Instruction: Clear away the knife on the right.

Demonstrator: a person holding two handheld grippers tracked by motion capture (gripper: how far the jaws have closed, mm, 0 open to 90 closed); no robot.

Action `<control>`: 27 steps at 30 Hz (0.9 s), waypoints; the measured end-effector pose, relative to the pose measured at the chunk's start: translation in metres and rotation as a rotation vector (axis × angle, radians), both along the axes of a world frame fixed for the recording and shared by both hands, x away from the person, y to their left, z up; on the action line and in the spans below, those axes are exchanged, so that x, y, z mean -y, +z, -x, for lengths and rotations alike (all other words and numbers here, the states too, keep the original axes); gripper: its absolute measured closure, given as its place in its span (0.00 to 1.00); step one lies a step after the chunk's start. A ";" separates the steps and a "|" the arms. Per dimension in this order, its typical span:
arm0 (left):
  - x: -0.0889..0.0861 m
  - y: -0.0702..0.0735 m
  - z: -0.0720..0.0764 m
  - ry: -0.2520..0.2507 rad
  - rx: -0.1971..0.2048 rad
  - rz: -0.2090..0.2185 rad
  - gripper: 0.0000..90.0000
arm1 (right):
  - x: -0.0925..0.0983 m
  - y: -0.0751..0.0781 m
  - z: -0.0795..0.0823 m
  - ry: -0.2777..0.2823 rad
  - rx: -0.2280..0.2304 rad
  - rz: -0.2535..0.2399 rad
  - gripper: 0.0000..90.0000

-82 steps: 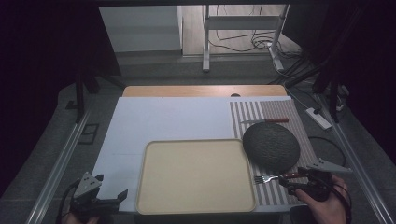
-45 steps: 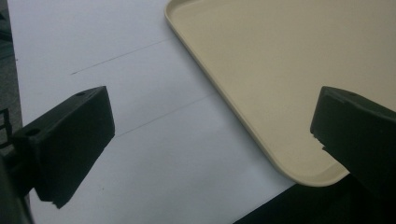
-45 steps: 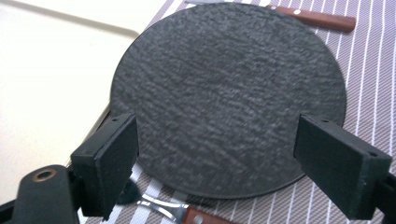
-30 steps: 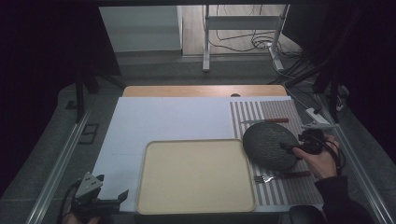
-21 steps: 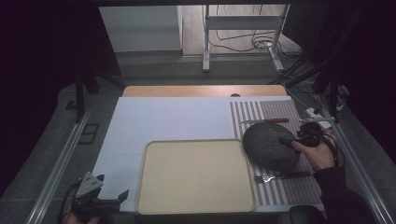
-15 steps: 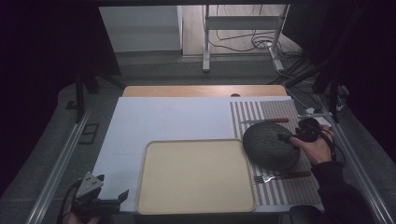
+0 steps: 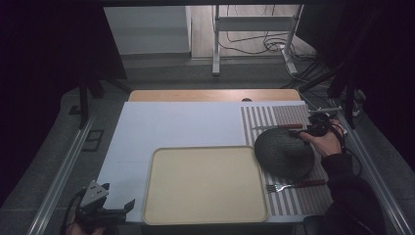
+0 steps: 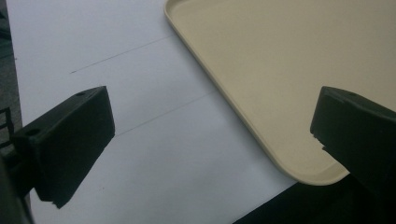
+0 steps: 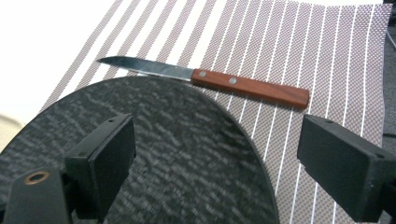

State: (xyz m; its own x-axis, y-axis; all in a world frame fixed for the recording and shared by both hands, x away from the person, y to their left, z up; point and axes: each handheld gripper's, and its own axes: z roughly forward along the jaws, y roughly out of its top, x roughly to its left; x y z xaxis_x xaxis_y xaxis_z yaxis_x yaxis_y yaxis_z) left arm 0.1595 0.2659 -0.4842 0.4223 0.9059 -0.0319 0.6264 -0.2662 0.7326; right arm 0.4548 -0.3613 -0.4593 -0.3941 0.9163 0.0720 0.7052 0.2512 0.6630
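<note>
A dark round plate (image 7: 284,152) lies on a striped placemat (image 7: 293,113) at the table's right. Beyond it lies a wooden-handled knife (image 7: 279,127), and in front of it a fork (image 7: 293,185). My right gripper (image 7: 306,131) is open at the plate's far right rim. In the right gripper view its jaws straddle the plate's edge (image 9: 154,154), with the knife (image 9: 210,81) just ahead on the placemat (image 9: 327,56). My left gripper (image 7: 115,211) hangs open at the table's front left corner, holding nothing. Between its jaws, the left gripper view takes in the corner of a beige tray (image 8: 280,70).
The empty beige tray (image 7: 203,183) takes up the front middle of the white table top (image 7: 171,125). A wooden strip (image 7: 210,95) runs along the far edge. Metal rails flank the table, and cables lie on the floor behind it.
My right gripper has moved from the front right near the fork to the far right rim of the plate. The left gripper has stayed put.
</note>
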 end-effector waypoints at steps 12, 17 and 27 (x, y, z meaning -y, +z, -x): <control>0.001 0.000 0.000 -0.001 -0.002 -0.006 0.00 | 0.003 -0.010 -0.032 -0.034 -0.019 0.026 0.14; 0.001 0.000 0.000 -0.001 -0.003 -0.008 0.00 | 0.005 -0.012 -0.042 -0.048 -0.024 0.028 0.20; 0.002 0.000 0.000 -0.005 -0.006 -0.017 0.00 | 0.008 -0.015 -0.059 -0.043 -0.051 0.038 0.63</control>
State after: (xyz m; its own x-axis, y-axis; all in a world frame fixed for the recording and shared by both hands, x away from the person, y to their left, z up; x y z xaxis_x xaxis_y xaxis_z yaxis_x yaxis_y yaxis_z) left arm 0.1598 0.2644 -0.4842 0.4267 0.9042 -0.0192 0.6291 -0.2816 0.7245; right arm 0.5141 -0.3695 -0.4745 -0.3506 0.9349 0.0557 0.7485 0.2439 0.6166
